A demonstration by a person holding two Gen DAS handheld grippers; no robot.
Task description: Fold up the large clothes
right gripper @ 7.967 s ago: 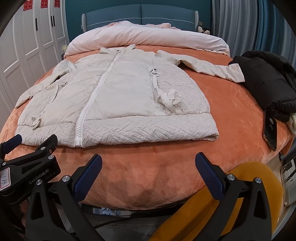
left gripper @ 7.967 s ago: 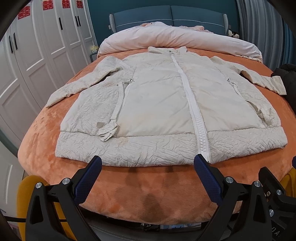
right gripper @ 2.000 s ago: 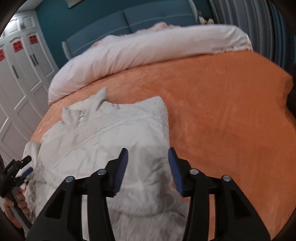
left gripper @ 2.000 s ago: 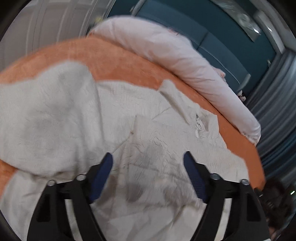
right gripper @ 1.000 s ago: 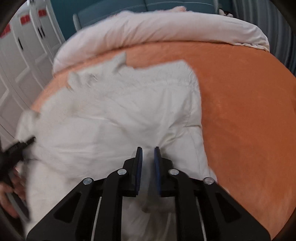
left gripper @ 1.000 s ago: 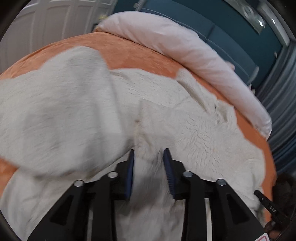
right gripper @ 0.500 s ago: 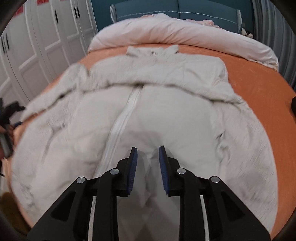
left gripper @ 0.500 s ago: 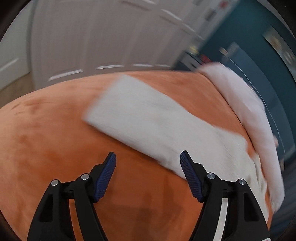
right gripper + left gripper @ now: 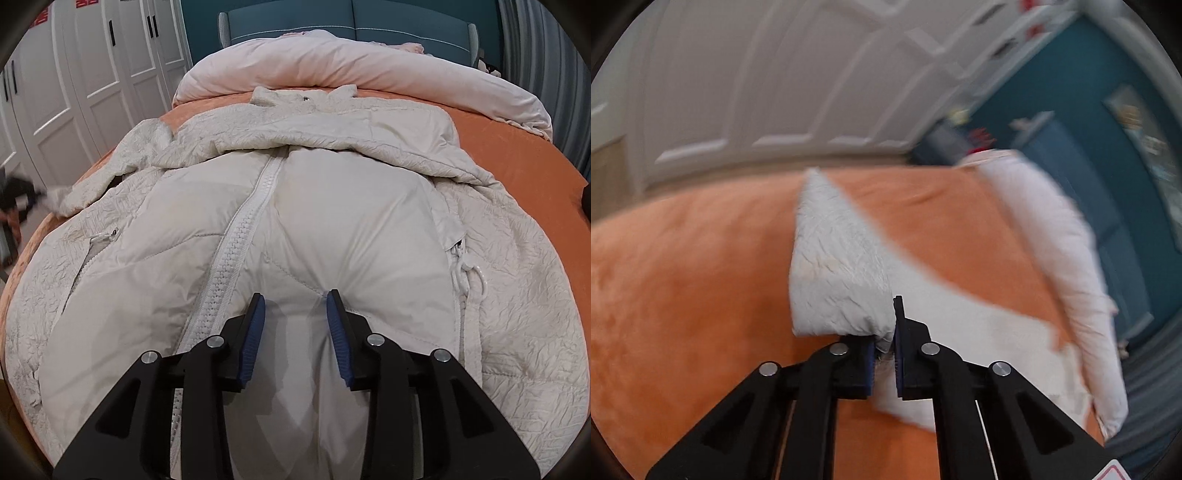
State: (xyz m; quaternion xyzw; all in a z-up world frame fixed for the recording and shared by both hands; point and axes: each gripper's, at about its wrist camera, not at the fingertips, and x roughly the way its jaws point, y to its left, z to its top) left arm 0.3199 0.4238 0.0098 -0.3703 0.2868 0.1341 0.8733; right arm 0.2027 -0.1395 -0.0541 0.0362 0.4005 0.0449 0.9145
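left tongs [image 9: 884,354] clamp sleeve cuff [image 9: 838,295] — ready to fold inward | right tongs [image 9: 295,332] part-open, just widening, over jacket [image 9: 332,229] front, gripping nothing | bed [image 9: 683,277]

wall: teal [image 9: 199,33] | wardrobe doors: white [image 9: 96,74] | headboard: blue [image 9: 369,22] | curtain: grey [image 9: 546,44]

The left tongs [image 9: 884,354], wide open over the orange bedspread [image 9: 683,295] half a second back, have now been snapped tight on the cuff of the cream jacket's [image 9: 332,229] sleeve [image 9: 838,280]. The right sleeve, flat out sideways at the start, has been folded across the chest. The right tongs [image 9: 295,332] have just been opening, with nothing pinched between the pads.
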